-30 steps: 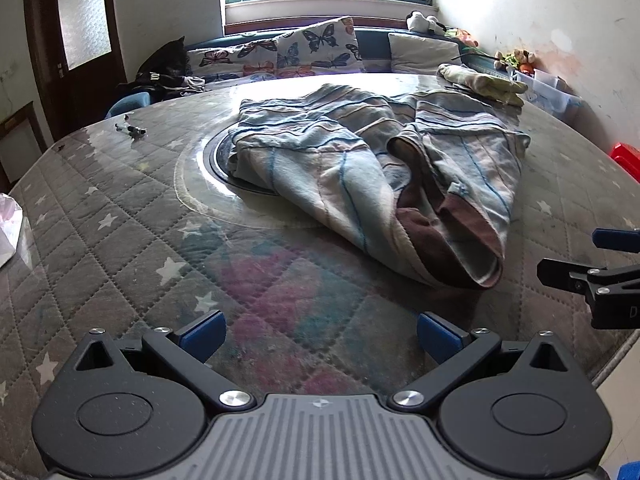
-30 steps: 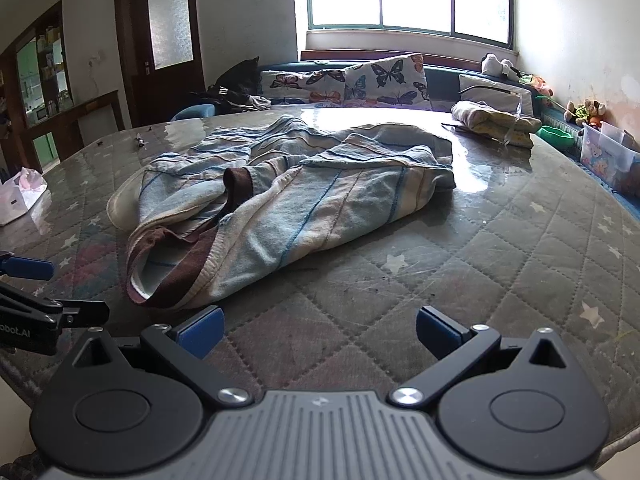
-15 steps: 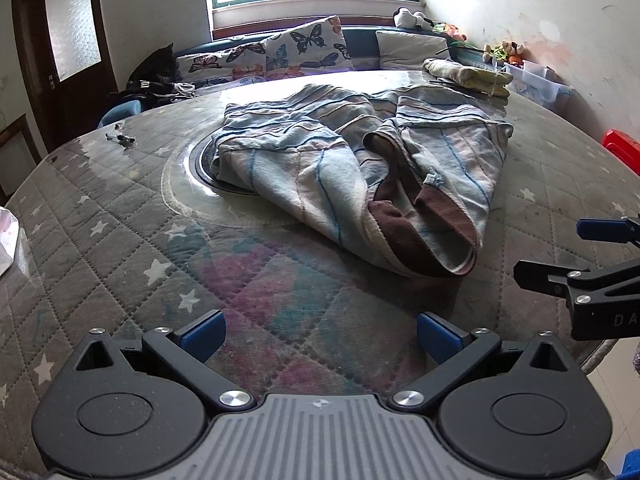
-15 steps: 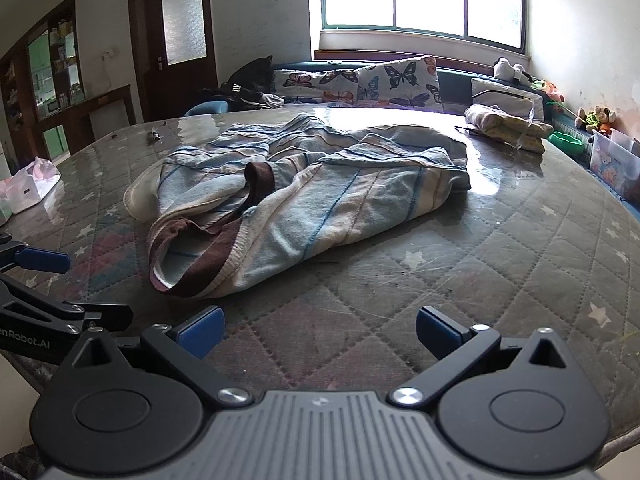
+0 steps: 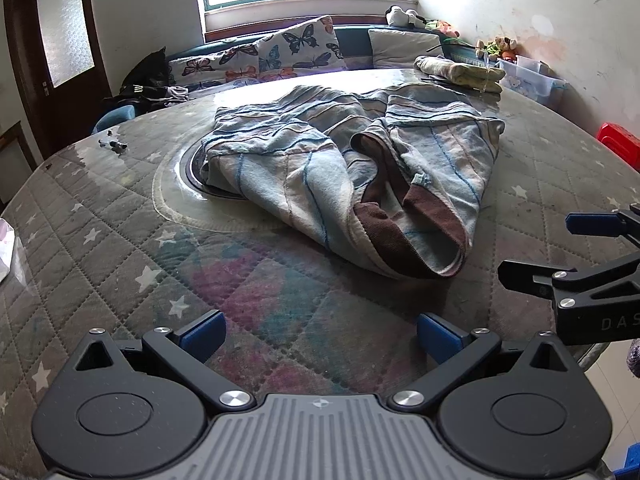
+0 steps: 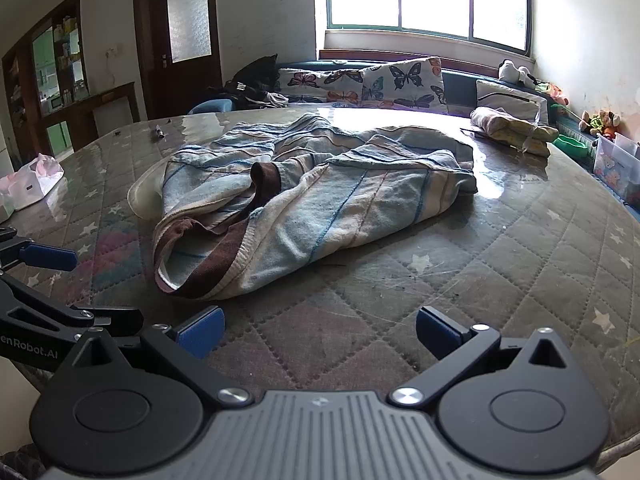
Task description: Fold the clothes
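Observation:
A crumpled light-blue striped garment with a brown hem (image 5: 352, 176) lies in a heap near the middle of the round quilted table (image 5: 120, 216); it also shows in the right wrist view (image 6: 304, 200). My left gripper (image 5: 320, 338) is open and empty, low over the table's near edge, short of the garment. My right gripper (image 6: 320, 332) is open and empty, just in front of the brown hem (image 6: 208, 272). Each gripper shows in the other's view: the right one at the right edge (image 5: 560, 248), the left one at the left edge (image 6: 80, 288).
A folded yellowish cloth (image 5: 460, 74) lies at the table's far right. Small dark items (image 5: 114, 145) lie at the far left, and a white bag (image 6: 32, 180) near the left edge. A sofa with butterfly pillows (image 6: 360, 84) stands behind. A red stool (image 5: 620, 144) stands to the right.
Both grippers have come closer to the garment, which looms larger in both views. Both stay open. The garment has not moved.

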`<state>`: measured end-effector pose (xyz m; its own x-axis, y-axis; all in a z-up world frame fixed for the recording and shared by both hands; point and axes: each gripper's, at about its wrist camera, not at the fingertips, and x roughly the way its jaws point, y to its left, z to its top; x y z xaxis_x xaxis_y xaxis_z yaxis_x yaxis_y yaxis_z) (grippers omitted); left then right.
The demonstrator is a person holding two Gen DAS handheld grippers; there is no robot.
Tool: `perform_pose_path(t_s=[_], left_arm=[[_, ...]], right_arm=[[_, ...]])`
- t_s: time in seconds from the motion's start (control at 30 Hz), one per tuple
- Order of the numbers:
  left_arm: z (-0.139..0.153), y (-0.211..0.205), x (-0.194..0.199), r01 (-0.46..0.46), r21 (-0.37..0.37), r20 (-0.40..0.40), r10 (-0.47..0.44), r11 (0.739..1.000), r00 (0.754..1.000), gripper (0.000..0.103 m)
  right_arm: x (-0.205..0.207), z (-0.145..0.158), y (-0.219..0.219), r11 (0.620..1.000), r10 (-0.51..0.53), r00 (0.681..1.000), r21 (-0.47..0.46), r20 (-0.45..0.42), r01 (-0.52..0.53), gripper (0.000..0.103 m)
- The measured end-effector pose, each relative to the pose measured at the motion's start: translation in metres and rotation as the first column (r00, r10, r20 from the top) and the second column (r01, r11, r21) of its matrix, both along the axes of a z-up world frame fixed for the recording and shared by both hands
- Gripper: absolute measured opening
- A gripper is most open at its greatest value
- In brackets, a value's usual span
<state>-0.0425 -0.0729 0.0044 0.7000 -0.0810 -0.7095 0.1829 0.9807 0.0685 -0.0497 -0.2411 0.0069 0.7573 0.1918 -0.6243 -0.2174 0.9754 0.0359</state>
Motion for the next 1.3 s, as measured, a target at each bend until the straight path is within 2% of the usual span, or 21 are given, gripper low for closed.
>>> perform_pose_path(t_s=[0.8, 1.3], left_arm=[[0.0, 0.001, 0.01, -0.004, -0.004, -0.008, 0.004, 1.0, 1.0, 0.103], [0.009, 0.007, 0.032, -0.009, -0.013, 0.001, 0.009, 1.0, 1.0, 0.103]], right_arm=[[0.01, -0.001, 0.004, 1.0, 0.011, 1.0, 0.0, -0.003, -0.011, 0.103], [0.03, 0.004, 0.007, 0.999, 0.031, 0.999, 0.031, 0.012, -0.032, 0.103]])
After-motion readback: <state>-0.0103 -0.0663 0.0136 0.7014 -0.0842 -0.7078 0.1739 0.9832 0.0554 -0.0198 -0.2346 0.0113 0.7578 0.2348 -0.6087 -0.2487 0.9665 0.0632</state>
